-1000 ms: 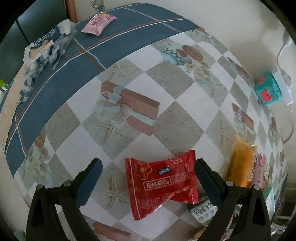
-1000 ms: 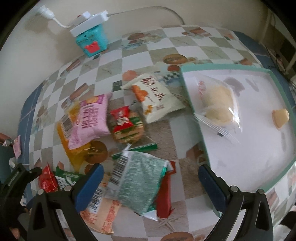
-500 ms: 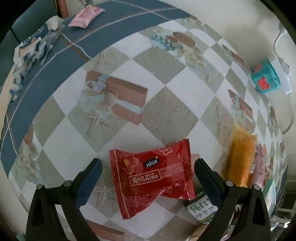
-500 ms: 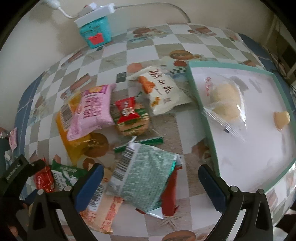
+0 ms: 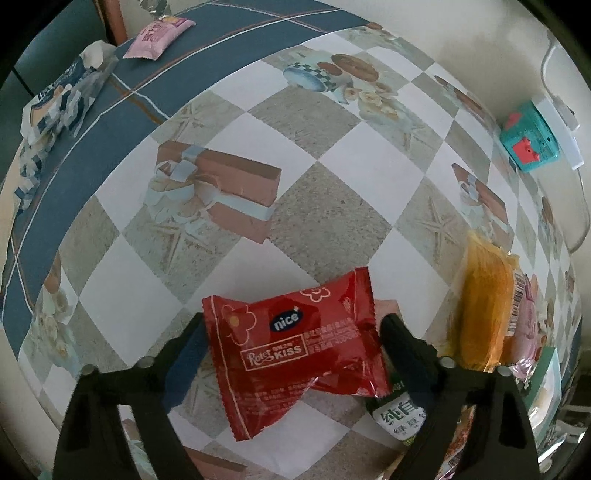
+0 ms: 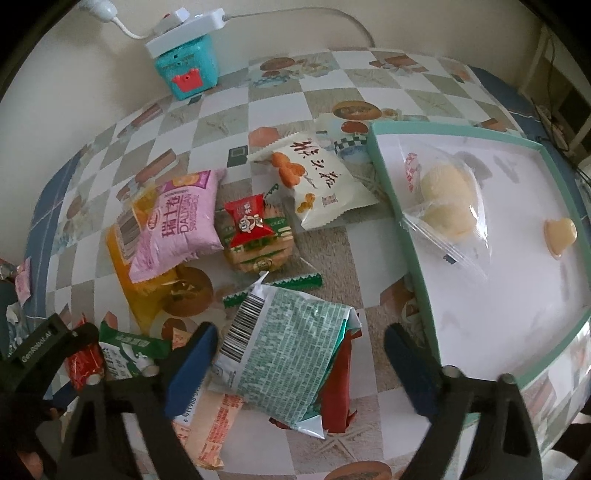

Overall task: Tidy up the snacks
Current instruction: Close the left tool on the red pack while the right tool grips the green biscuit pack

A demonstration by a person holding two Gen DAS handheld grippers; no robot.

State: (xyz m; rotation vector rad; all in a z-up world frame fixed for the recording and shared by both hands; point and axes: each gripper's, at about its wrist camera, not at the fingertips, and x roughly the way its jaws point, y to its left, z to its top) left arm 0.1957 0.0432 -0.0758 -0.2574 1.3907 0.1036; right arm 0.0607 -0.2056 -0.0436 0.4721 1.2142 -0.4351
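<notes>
A red "nice KISS" snack packet (image 5: 295, 347) lies on the checked tablecloth between the fingers of my left gripper (image 5: 291, 347). The jaws stand open around it, just at its two ends. That packet shows small and red at the left of the right wrist view (image 6: 85, 363), beside the left gripper's body. My right gripper (image 6: 299, 354) is open over a green-and-white packet (image 6: 288, 354) lying barcode side up. A teal-rimmed white tray (image 6: 391, 192) at the right holds a clear bag of pale buns (image 6: 447, 199) and a small yellow piece (image 6: 559, 232).
A pile of snacks lies left of the tray: a pink packet (image 6: 177, 225), an orange packet (image 5: 480, 302), a white packet (image 6: 317, 177), a red-and-green biscuit pack (image 6: 255, 232). A teal box (image 6: 188, 66) with a power strip stands by the wall. A pink packet (image 5: 159, 33) lies far back.
My left gripper has moved forward over the red packet, so its fingers now flank the packet's ends. The right gripper has dipped slightly toward the green-and-white packet.
</notes>
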